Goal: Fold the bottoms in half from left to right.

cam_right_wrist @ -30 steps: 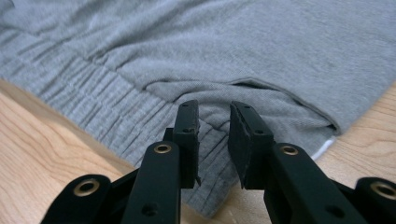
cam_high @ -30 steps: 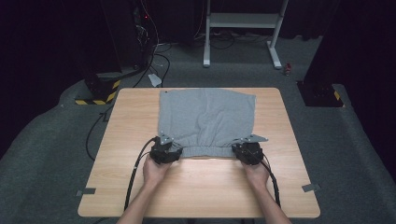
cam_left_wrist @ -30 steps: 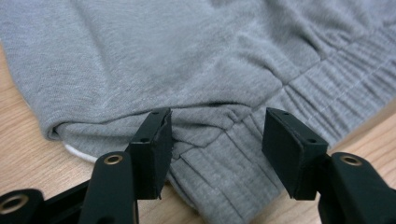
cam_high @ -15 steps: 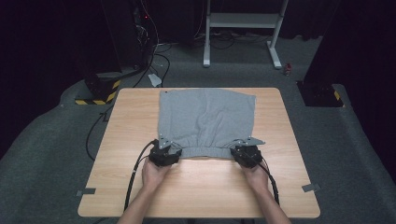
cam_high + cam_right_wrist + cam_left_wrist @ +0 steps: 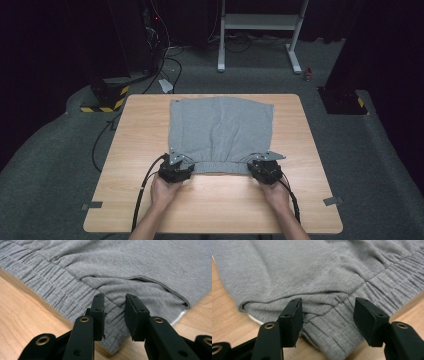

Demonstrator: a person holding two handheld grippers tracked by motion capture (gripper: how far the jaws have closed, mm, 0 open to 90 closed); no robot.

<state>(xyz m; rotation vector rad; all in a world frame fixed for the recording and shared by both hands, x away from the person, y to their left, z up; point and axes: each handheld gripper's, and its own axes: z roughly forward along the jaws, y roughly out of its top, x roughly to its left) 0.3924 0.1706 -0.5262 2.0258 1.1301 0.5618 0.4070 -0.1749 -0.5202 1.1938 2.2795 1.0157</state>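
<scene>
Flat on the wooden desk [image 5: 300, 150], grey shorts [image 5: 220, 130] lie spread, their ribbed elastic waistband [image 5: 220, 167] nearest the person. Left tongs [image 5: 325, 315] stand spread over the waistband's left corner, gripping nothing. Right tongs [image 5: 114, 312], whose jaws have just been opening, straddle the other corner, pads clear of the cloth.

Grey shorts [image 5: 220, 132], seemingly folded, lie flat mid-table, their ribbed waistband nearest the person.

Soft matt grey knit garment [image 5: 220, 132] with ribbed waistband lies on smooth wood-grain table [image 5: 145, 125].
</scene>
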